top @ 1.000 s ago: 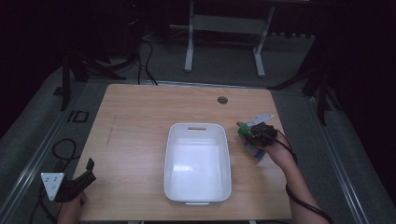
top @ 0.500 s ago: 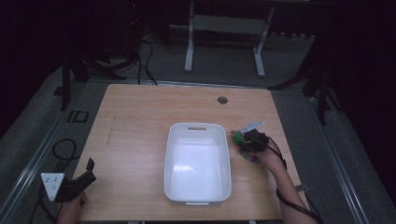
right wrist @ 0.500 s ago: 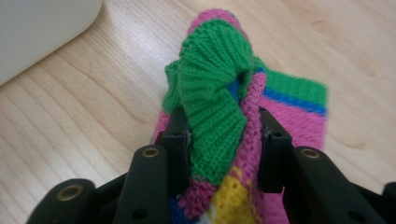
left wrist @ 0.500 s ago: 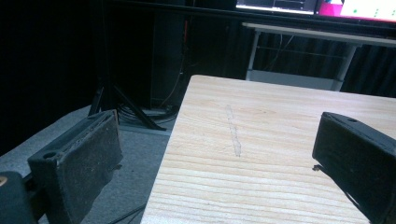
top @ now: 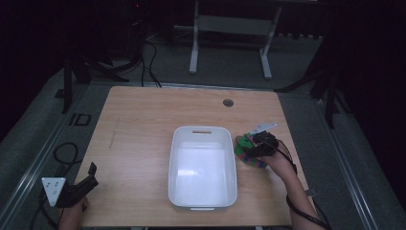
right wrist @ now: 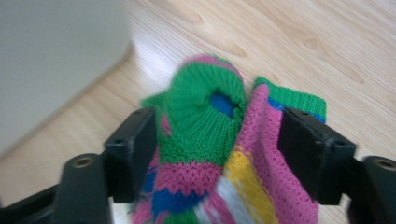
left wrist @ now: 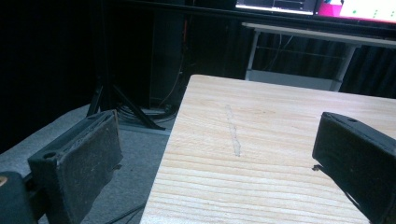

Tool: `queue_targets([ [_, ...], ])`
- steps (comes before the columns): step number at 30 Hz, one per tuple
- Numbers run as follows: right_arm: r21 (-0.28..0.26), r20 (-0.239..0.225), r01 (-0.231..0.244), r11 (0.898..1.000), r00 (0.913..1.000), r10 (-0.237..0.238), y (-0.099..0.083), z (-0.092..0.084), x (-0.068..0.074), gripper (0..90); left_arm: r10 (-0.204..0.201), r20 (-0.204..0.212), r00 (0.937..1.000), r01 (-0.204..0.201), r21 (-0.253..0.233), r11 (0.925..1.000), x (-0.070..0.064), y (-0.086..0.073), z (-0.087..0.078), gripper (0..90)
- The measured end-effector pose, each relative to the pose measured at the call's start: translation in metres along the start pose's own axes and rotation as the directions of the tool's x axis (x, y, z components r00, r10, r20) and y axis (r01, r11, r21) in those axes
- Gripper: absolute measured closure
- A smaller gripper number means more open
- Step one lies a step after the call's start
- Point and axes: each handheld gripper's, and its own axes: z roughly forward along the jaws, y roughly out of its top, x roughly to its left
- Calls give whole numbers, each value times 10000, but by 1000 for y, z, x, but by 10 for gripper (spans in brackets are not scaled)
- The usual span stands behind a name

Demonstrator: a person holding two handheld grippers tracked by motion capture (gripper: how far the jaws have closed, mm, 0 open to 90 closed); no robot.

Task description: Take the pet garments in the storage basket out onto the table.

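Knitted sock beside the bin

The right gripper (right wrist: 219, 140) jaws, just opening, straddle the striped multicoloured knitted sock (right wrist: 210, 140), right of the white plastic bin (top: 203, 165); left gripper (left wrist: 219, 158) spread, empty.

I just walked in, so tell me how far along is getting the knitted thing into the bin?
Nothing looks done: the white bin holds nothing. In hand: the right gripper straddles the striped knit beside the bin, its jaws just opening. The left gripper waits open at the table's corner. Left: moving the knit in.

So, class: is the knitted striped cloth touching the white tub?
Apart. In the right gripper view, bare wood shows between the knitted cloth and the white tub; in the high view the cloth lies right of the tub.
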Motion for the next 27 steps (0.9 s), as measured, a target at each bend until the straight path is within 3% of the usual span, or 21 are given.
queue_targets([
  [5,-661,-254,-178,9977,9995,162,-3,-23,2,146,31,-32,10000,-31,-17,10000,0,0,0,18],
  [8,-934,-96,-252,9953,9997,245,-9,-33,2,120,35,-55,10000,-35,-15,10000,-1,0,0,18],
  [12,-1466,-515,-599,9874,9973,528,-27,-43,-1,110,45,-78,10000,-46,-13,10000,0,0,0,18],
  [16,-1723,-327,-724,9824,9972,677,-55,-53,-3,110,33,-89,10000,-33,-22,10000,-1,0,0,18],
  [17,-1723,-327,-724,9824,9972,677,-55,-53,-3,110,31,-100,9999,-31,-24,10000,-1,0,0,18],
  [21,-2311,-283,-1077,9670,9942,1039,-81,-57,-7,110,31,-120,9999,-32,-44,10000,-1,0,0,18],
  [24,-2647,-61,-1660,9499,9853,1705,-100,-59,-11,110,52,-118,9999,-52,-15,10000,-1,0,0,18],
  [27,-3044,487,-2004,9312,9731,2253,-118,-63,-11,110,5,-140,9999,-6,-30,10000,-1,0,0,18],
])
